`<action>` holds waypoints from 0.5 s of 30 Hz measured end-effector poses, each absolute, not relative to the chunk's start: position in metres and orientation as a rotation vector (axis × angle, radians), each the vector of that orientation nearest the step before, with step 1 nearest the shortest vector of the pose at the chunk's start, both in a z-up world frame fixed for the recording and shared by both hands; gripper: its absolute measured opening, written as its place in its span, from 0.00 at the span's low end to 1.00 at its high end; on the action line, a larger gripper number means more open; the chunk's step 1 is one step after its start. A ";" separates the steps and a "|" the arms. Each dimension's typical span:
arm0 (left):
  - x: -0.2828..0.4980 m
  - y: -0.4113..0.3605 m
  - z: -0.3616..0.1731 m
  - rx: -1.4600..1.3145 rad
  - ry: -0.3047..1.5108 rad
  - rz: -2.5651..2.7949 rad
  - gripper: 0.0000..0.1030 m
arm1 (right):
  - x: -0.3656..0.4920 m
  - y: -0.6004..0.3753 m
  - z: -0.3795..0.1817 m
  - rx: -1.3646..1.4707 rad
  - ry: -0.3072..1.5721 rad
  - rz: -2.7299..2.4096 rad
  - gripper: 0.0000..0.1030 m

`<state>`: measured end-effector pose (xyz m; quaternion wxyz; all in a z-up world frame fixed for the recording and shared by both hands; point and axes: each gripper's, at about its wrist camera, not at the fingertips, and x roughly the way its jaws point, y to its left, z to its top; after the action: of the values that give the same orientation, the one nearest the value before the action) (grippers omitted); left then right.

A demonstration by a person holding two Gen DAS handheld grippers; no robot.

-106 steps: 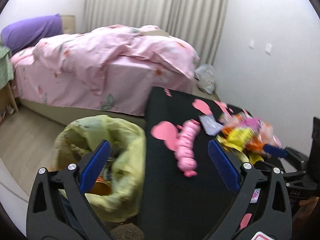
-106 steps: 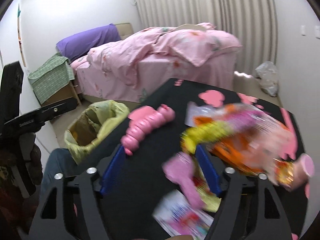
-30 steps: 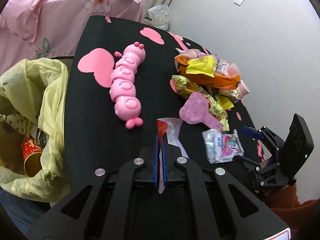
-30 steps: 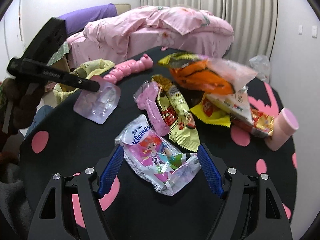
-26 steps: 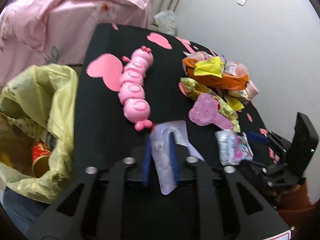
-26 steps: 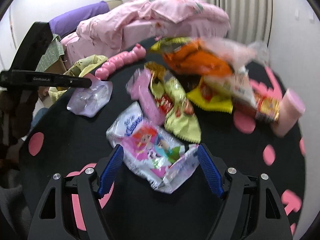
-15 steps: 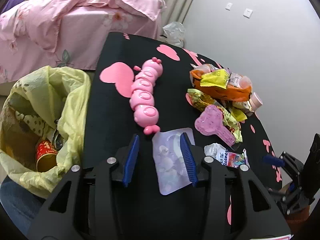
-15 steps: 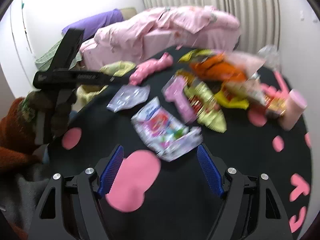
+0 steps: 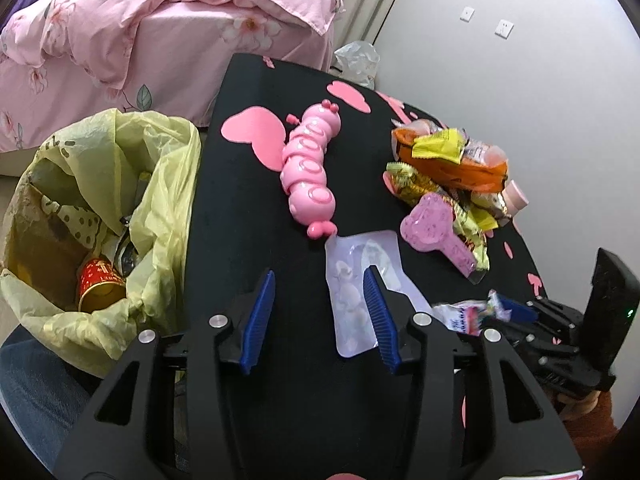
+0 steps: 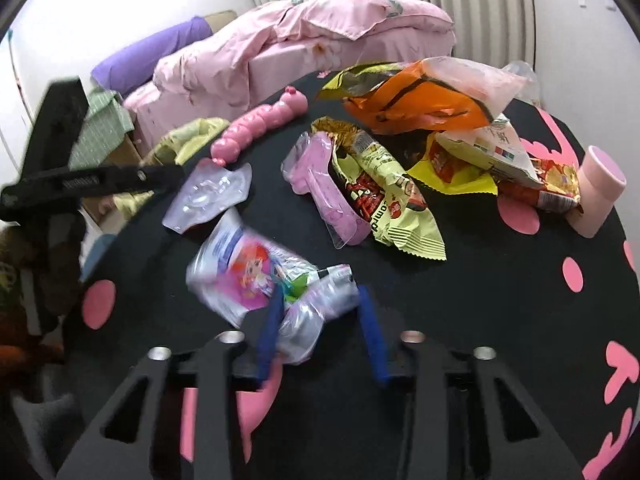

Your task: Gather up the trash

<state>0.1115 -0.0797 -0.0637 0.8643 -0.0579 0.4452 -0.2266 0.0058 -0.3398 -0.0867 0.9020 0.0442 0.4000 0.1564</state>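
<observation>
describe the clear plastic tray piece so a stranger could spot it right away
Start at the black table with pink shapes, then find the pink caterpillar toy. Just off its near tip lies the clear blister tray, flat on the cloth. Unlike the printed wrappers nearby, it is see-through, faintly lilac, with moulded bumps.

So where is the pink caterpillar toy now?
In the left wrist view the pink caterpillar toy lies mid-table, between the yellow trash bag on its left and the wrapper pile on its right.
</observation>
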 end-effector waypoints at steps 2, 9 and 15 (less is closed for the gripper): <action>0.110 -0.082 -0.064 -0.113 0.935 -0.482 0.43 | 0.001 -0.345 -0.084 0.096 0.812 0.311 0.25; 0.114 -0.086 -0.069 -0.133 0.970 -0.512 0.43 | -0.016 -0.374 -0.070 0.152 0.743 0.220 0.18; 0.133 -0.102 -0.071 -0.105 0.974 -0.507 0.39 | -0.016 -0.381 -0.069 0.166 0.735 0.208 0.18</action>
<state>0.1327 -0.1024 -0.0709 0.8517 -0.0499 0.4629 -0.2406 -0.0161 -0.3812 -0.0689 0.9245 0.0808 0.3584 0.1016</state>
